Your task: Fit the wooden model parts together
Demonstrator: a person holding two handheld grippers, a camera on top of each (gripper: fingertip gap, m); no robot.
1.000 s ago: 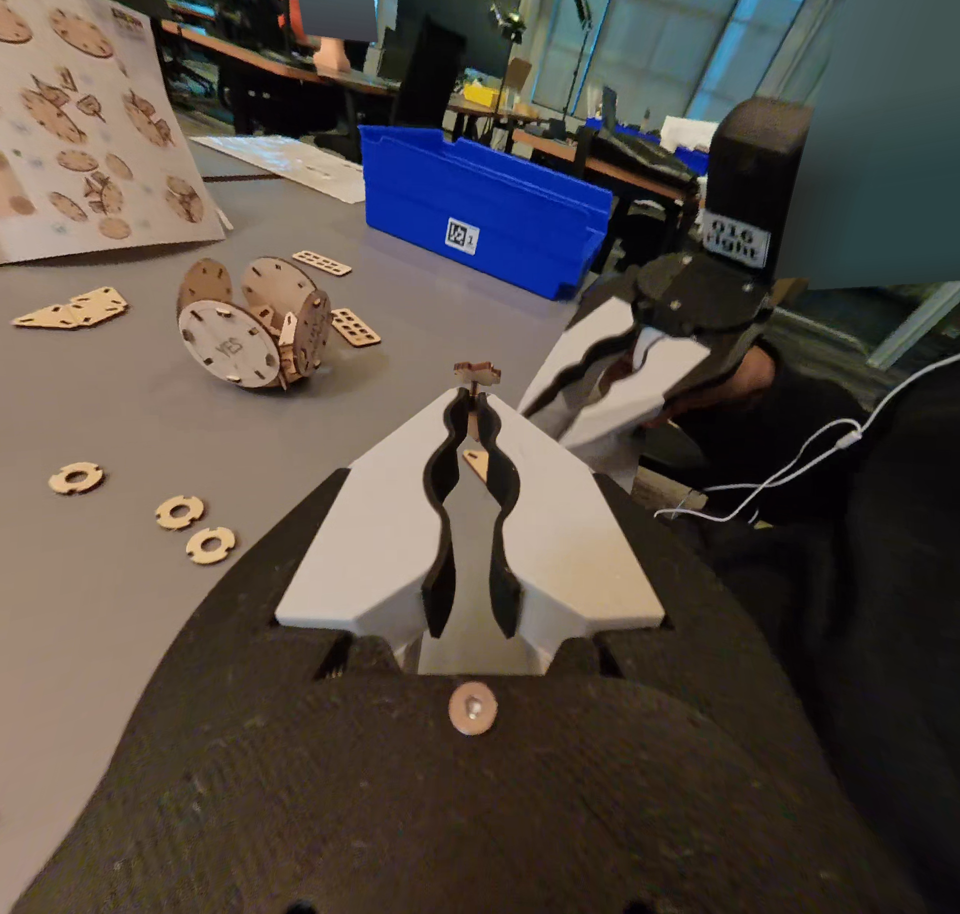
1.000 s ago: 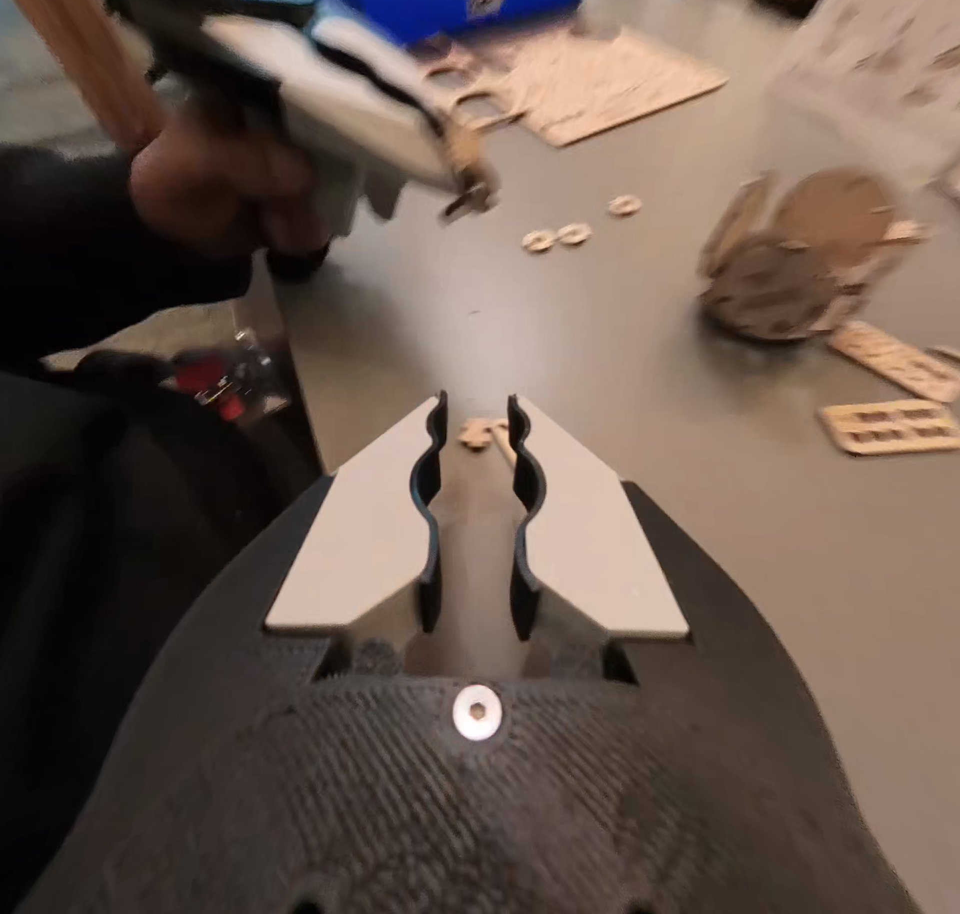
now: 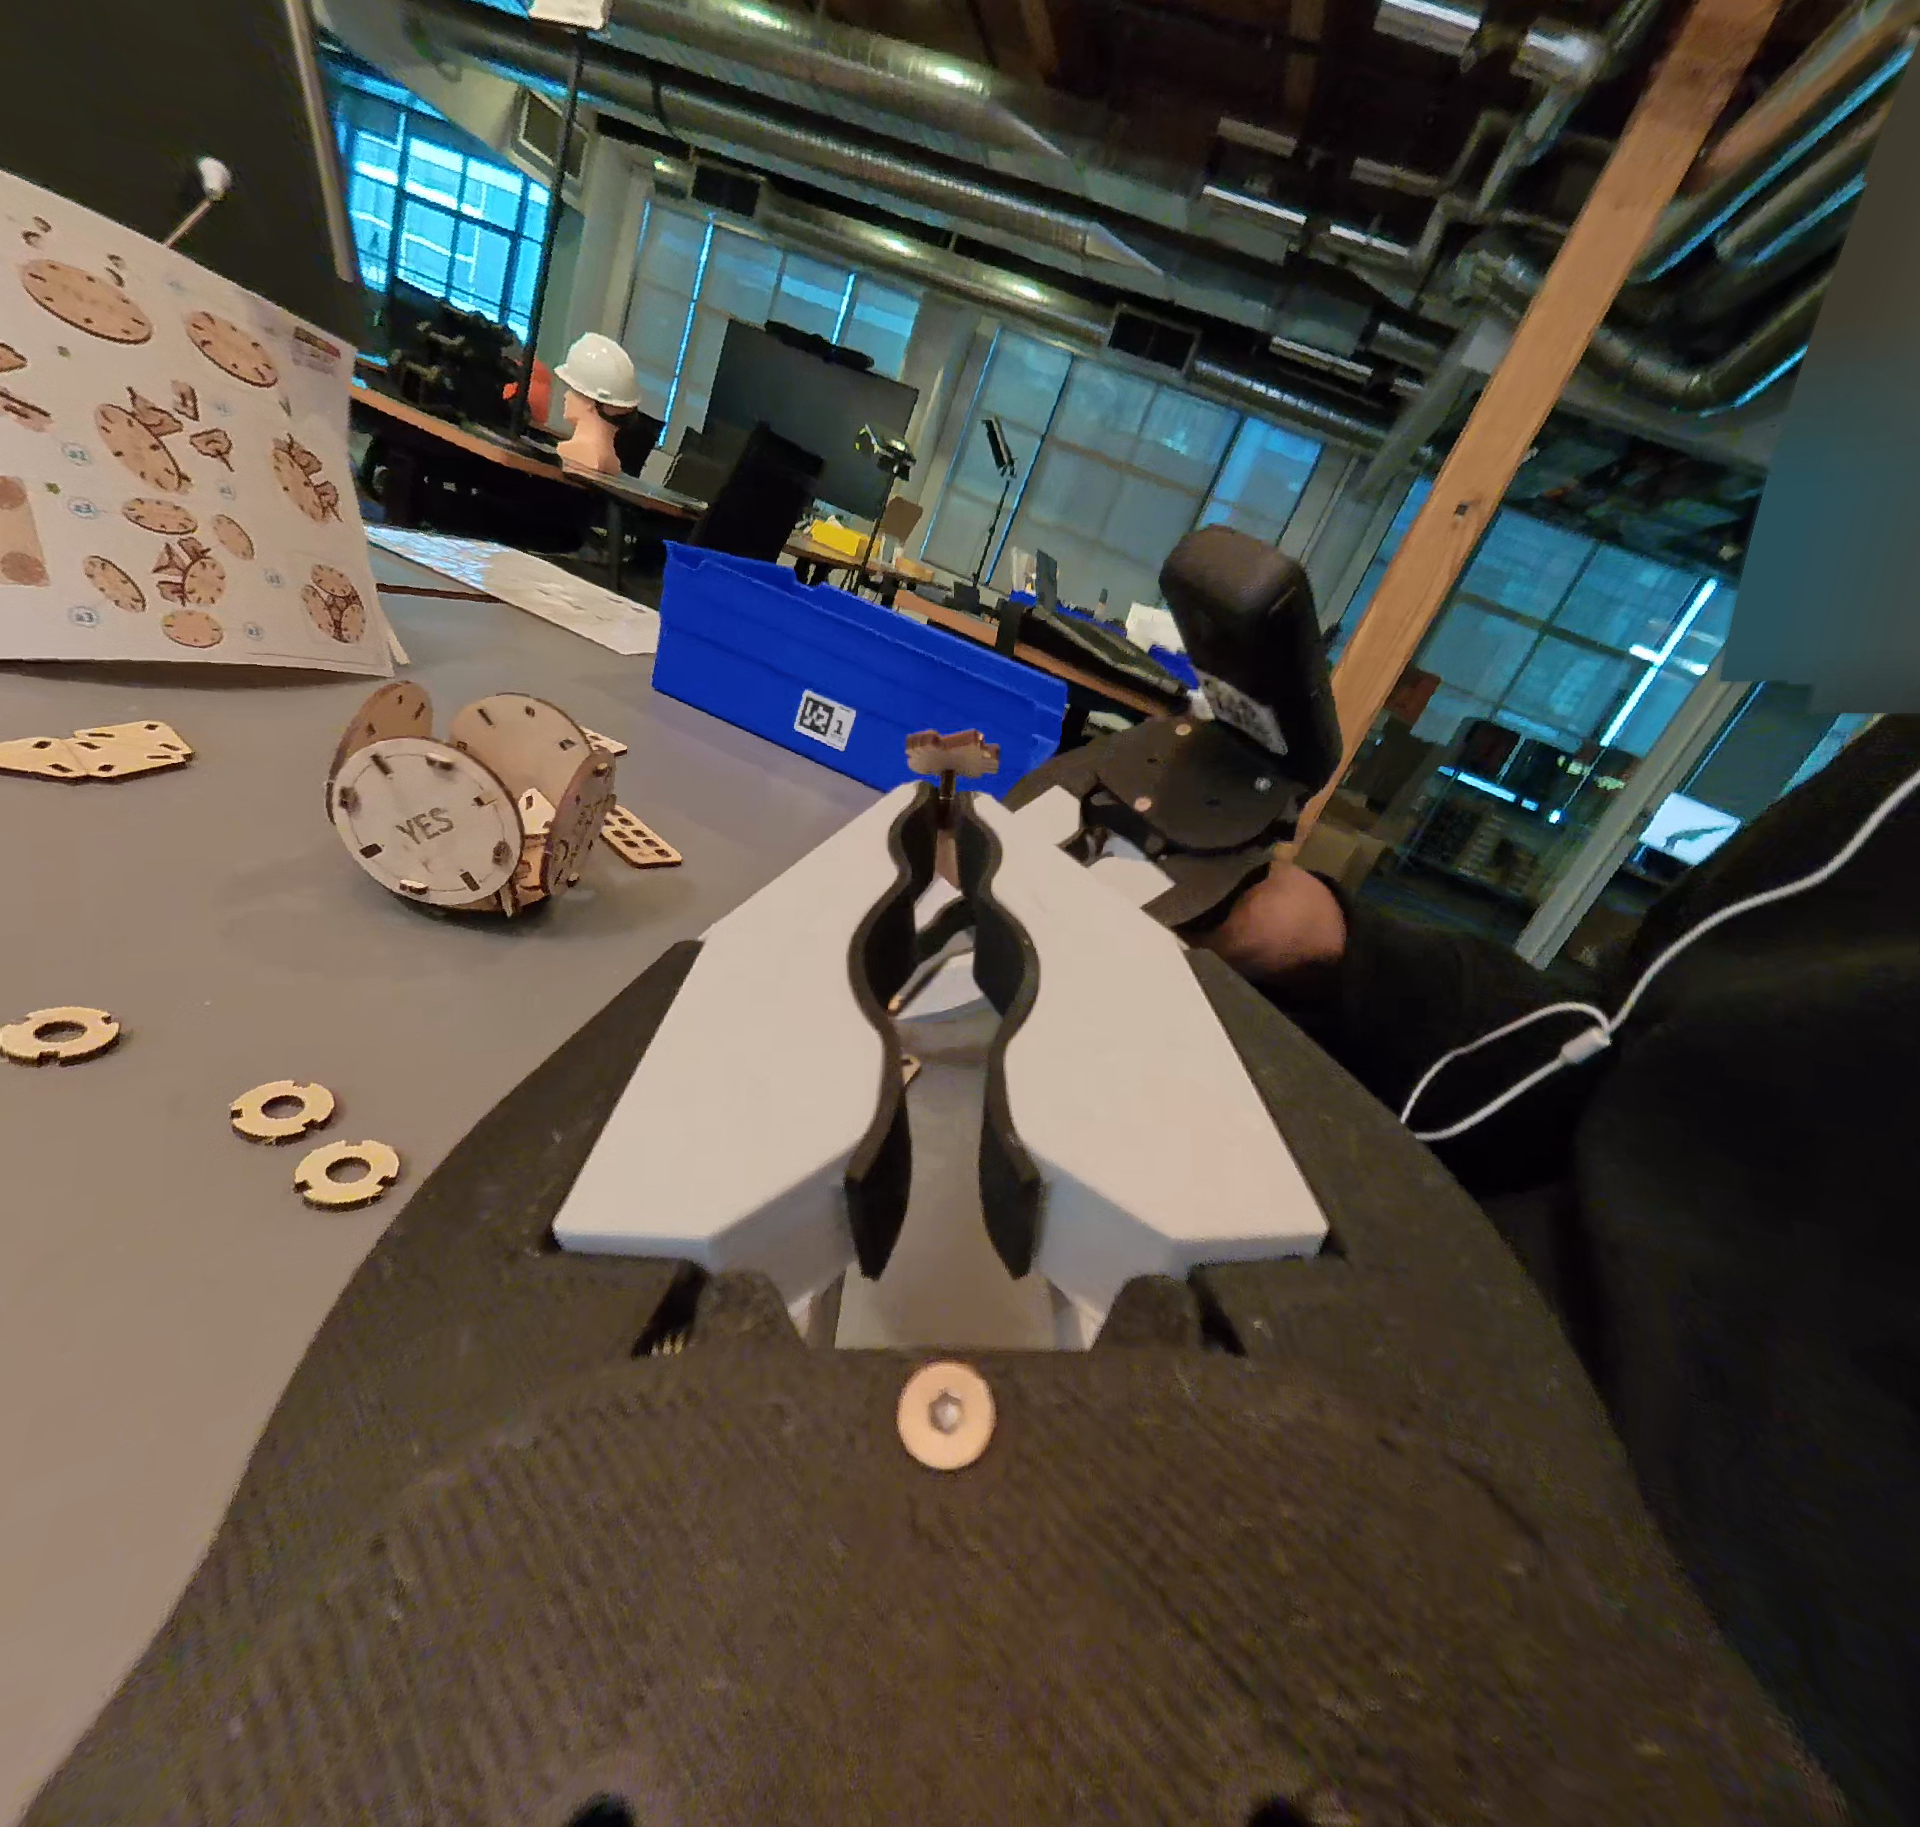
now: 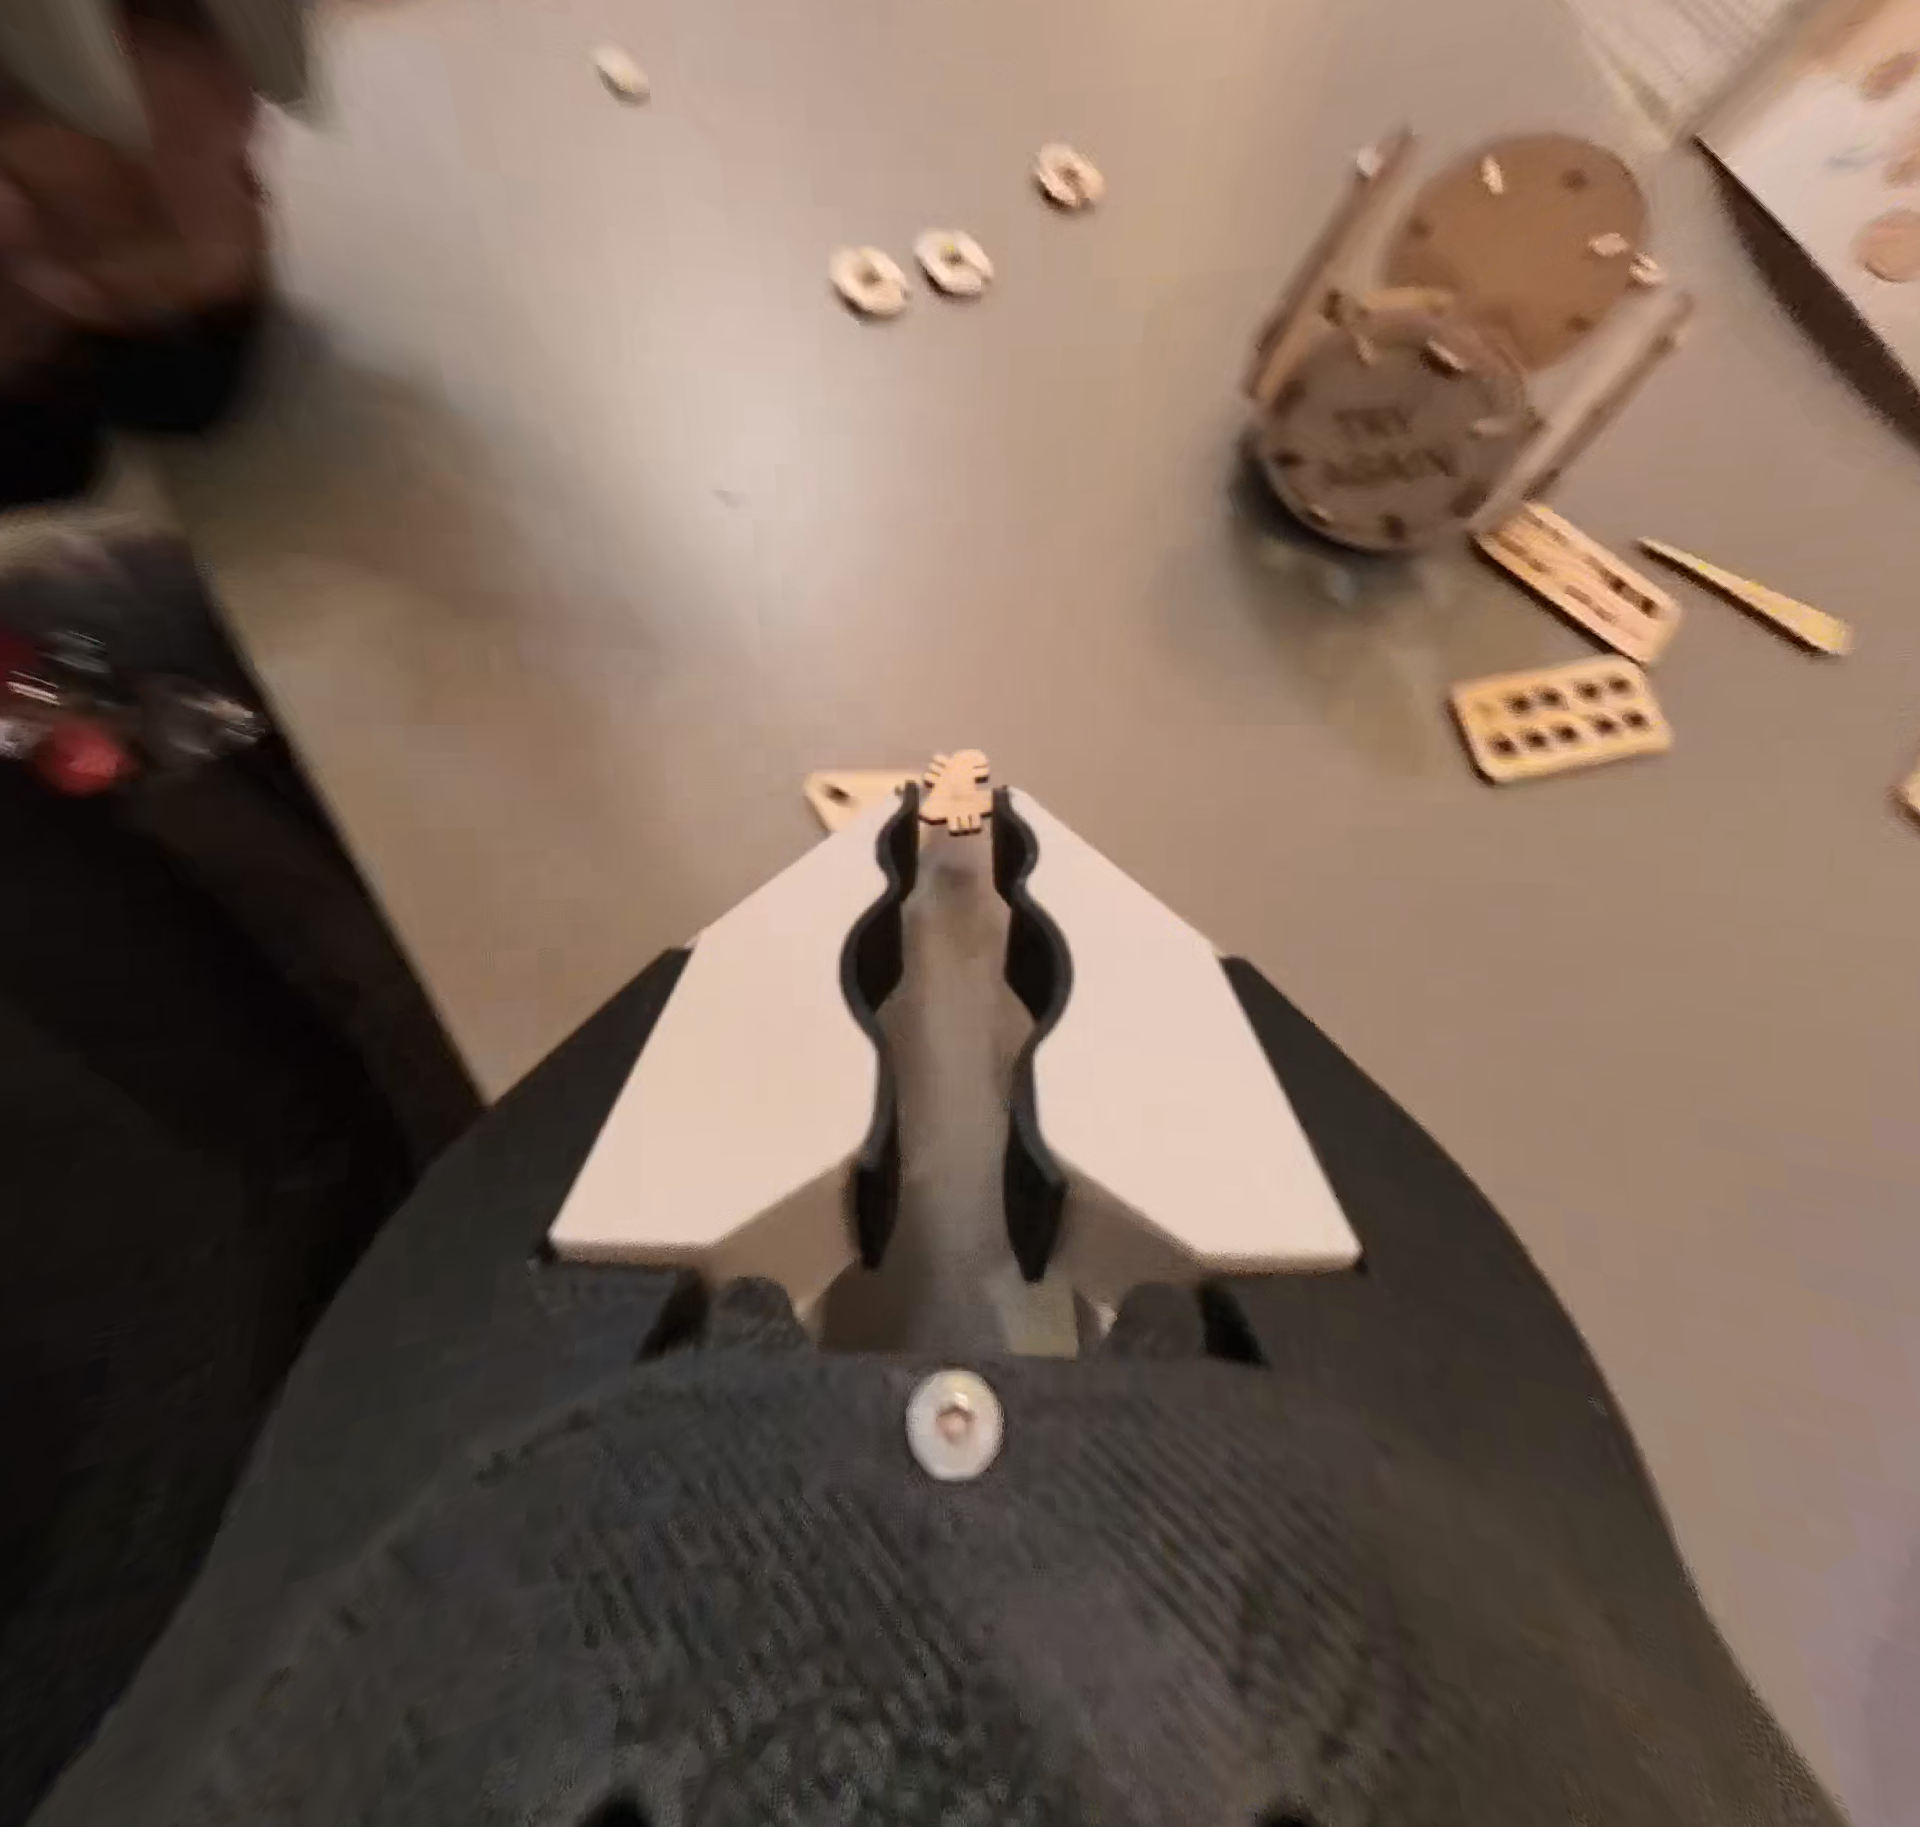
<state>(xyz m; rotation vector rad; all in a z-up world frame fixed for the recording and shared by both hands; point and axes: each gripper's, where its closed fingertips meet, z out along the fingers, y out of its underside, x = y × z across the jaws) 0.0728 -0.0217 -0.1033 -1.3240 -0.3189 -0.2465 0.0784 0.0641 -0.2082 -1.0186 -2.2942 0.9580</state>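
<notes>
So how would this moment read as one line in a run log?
left fingers: shut on small wooden piece | right fingers: around small notched wooden piece | wooden drum: on table

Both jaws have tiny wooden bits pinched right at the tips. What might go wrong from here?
1. The left gripper holds its small wooden connector by a thin stem at the very tips; a bump might twist it out.
2. The right gripper has its notched wooden piece only at the tips, low over the grey table; it may slip.

Right tongs [image 4: 956, 809] closed on wooden piece [image 4: 958, 790].
</notes>
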